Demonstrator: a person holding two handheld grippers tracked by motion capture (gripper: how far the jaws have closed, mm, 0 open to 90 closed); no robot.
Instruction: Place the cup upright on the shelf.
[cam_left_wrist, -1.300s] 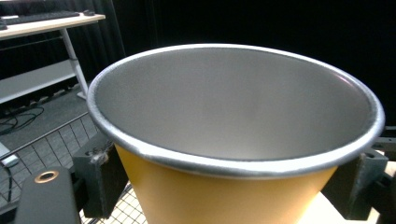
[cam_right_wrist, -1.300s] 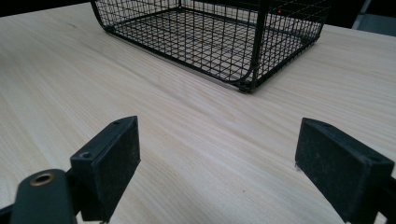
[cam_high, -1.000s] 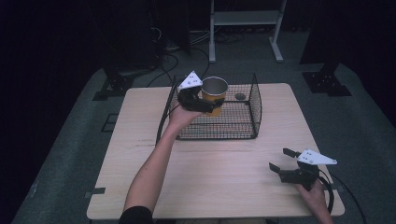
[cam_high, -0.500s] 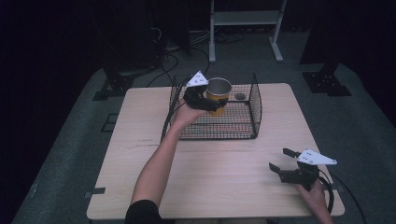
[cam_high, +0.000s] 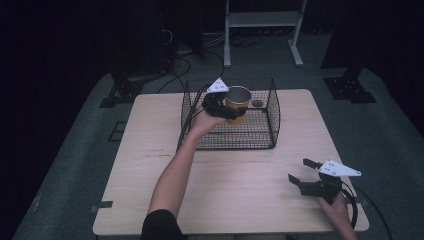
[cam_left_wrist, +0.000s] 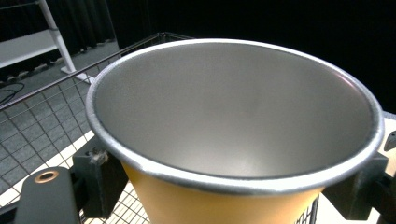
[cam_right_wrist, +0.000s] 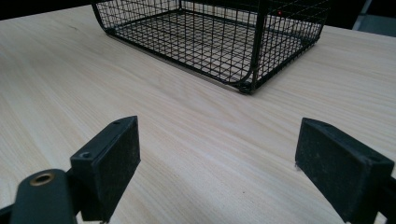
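My left gripper (cam_high: 231, 111) is shut on a yellow cup (cam_high: 237, 103) with a steel rim and steel inside, held upright above the black wire basket (cam_high: 272, 120). In the left gripper view the cup (cam_left_wrist: 233, 116) stands between the two jaws, its mouth empty. A small round dark object (cam_high: 257, 103) lies on the basket floor at the back right. My right gripper (cam_high: 302, 171) hovers open over the table (cam_high: 150, 160) near the front right corner. In the right gripper view the pads (cam_right_wrist: 112, 158) stand wide apart with nothing between them, facing the basket (cam_right_wrist: 243, 51).
A white metal frame (cam_high: 262, 25) stands on the floor beyond the table. Dark stands and cables sit on the floor at the left and right. Bare tabletop lies in front of the basket.
The left gripper has carried the cup a little right and farther over the basket. The right gripper has stayed in place.
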